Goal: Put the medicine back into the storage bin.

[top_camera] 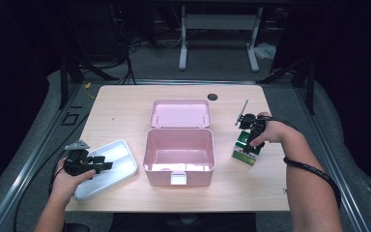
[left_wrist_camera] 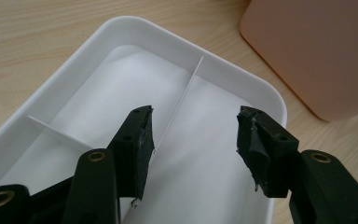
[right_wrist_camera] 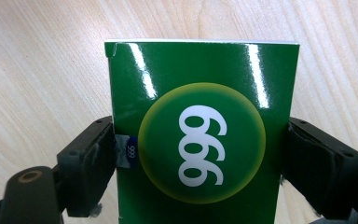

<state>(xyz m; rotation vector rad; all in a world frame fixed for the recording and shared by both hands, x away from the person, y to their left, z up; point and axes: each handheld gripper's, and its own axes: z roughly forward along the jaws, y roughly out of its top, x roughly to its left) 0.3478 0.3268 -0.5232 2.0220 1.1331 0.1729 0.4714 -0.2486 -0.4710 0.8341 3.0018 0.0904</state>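
Right gripper has its fingers pinching the green box across its width, the open pink case lying leftward, while left gripper hovers, fingers spread.

The glossy green cardboard box bears a yellow-rimmed green circle with white numerals, the open plastic storage case is pink, the divided plastic tray white, the wood-grain desk pale beige.

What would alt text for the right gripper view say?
A glossy green box printed with white digits in a yellow-rimmed circle sits clamped between the two black jaws of the right hand-held gripper, above a light wooden table.
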